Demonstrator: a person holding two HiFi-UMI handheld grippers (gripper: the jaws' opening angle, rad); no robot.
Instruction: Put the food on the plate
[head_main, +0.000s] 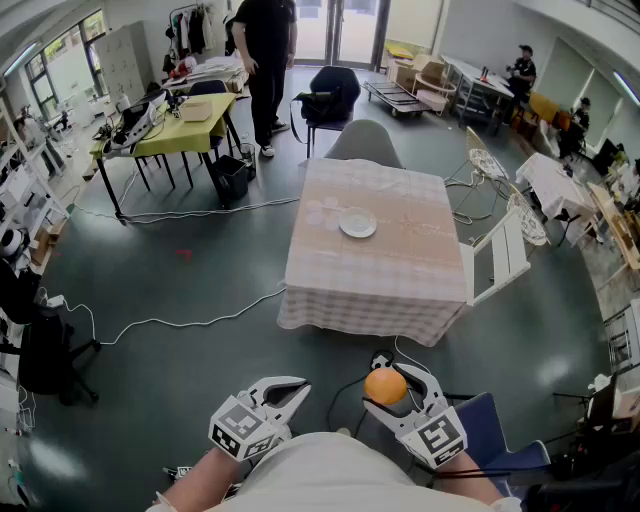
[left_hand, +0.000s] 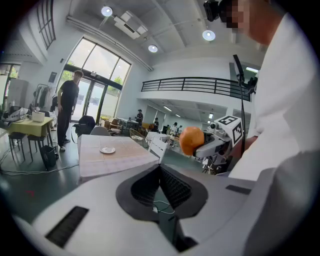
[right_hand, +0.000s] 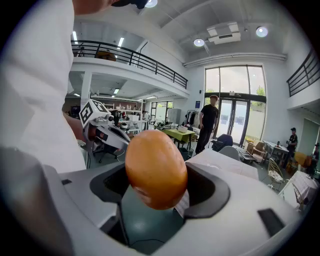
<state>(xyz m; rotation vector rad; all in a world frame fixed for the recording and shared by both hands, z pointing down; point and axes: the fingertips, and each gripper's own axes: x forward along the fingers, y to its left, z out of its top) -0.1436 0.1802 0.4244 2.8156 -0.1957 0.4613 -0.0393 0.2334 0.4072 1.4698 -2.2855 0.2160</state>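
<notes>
So, the food (head_main: 384, 384), a round orange lump, is pinched between the jaws of the right hand-held gripper (head_main: 398, 390) and is held low, close to the body. The plate (head_main: 357, 222) is set near the middle of the bench (head_main: 400, 280), well apart from the food. The left hand-held gripper (head_main: 296, 388) is closed on nothing, jaws together.

Looks like the carry stage imo, nothing's been landed yet. To do it well, the grip should probably be kept even and not squeezed harder. The food is only caught around its middle, and a round thing like that could get popped out. The bench's near edge is best approached square on, with the cable (head_main: 200, 322) on the floor avoided. The food should be lowered right onto the plate's centre before the jaws are eased apart, otherwise it could get rolled off the rim.
</notes>
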